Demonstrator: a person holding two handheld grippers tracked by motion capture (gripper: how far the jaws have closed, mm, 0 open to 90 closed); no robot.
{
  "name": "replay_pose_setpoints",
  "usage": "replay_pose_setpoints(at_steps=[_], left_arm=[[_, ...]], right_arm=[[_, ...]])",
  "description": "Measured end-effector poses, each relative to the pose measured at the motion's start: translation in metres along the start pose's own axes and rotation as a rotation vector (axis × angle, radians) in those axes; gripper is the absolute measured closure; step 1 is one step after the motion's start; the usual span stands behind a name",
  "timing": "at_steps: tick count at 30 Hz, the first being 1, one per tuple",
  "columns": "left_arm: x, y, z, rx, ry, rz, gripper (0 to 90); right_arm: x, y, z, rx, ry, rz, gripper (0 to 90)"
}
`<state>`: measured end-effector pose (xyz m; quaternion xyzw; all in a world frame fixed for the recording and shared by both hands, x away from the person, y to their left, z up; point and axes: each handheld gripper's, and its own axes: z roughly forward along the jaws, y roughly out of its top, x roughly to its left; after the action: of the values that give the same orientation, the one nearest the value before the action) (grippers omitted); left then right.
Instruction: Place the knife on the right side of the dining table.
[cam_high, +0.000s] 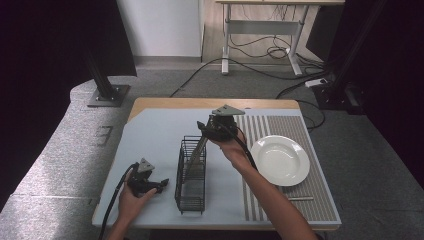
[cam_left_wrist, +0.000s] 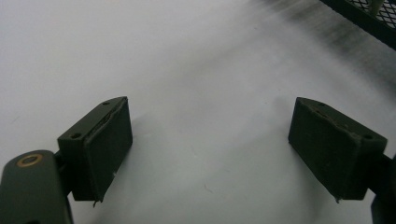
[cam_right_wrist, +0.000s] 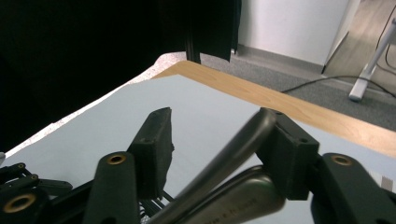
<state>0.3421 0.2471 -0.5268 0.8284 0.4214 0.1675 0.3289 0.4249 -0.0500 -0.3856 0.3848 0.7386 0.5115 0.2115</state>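
Cutlery handles (cam_right_wrist: 224, 163) lean betw. right hand-held gripper's (cam_high: 212, 131) half-closed jaws, prob. ungripped; wrist raised over rack (cam_high: 191, 175).

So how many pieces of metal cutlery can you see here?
3: two silver metal handles between the right tongs above the black wire basket, one silver piece on the striped mat near the white plate. More may be hidden.

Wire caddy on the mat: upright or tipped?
Upright. The wire caddy stands on its base on the mat, open top up, with metal cutlery handles leaning inside.
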Motion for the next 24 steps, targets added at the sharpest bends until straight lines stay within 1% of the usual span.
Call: replay_pose_setpoints(at_steps=[2,5,8,9,10,11,14,17,18,19,21,24], left_arm=[[0.0,0.0,0.0,0.0,0.0,0.0,13.0],[0.0,0.0,0.0,0.002,0.0,0.001,13.0],[0.0,0.0,0.0,0.002,0.0,0.001,13.0],[0.0,0.0,0.0,0.002,0.0,0.001,13.0],[0.0,0.0,0.0,0.002,0.0,0.001,13.0],[0.0,0.0,0.0,0.001,0.0,0.001,13.0],[0.0,0.0,0.0,0.0,0.0,0.0,13.0],[0.0,0.0,0.0,0.0,0.0,0.0,13.0],[0.0,0.0,0.0,0.0,0.0,0.0,13.0],[0.0,0.0,0.0,0.0,0.0,0.0,13.0],[0.0,0.0,0.0,0.0,0.0,0.0,13.0],[0.0,0.0,0.0,0.0,0.0,0.0,13.0]], right_arm=[[0.003,0.001,-0.001,-0.006,-0.005,-0.014,48.4],[0.007,0.002,-0.004,-0.027,0.01,-0.011,54.3],[0.009,0.002,-0.005,-0.032,0.023,-0.013,56.9],[0.01,0.002,-0.005,-0.029,0.03,-0.005,61.3],[0.01,0.002,-0.005,-0.029,0.03,-0.005,61.3],[0.011,0.001,-0.002,-0.02,0.025,-0.004,64.1],[0.012,-0.001,0.002,-0.004,0.027,0.003,65.7],[0.017,-0.007,0.01,0.021,0.05,0.0,67.2],[0.018,-0.008,0.012,0.027,0.05,-0.006,67.9],[0.018,-0.008,0.012,0.027,0.05,-0.006,67.9],[0.022,-0.011,0.016,0.036,0.045,-0.027,70.0],[0.024,-0.013,0.018,0.034,0.051,-0.017,71.4]])
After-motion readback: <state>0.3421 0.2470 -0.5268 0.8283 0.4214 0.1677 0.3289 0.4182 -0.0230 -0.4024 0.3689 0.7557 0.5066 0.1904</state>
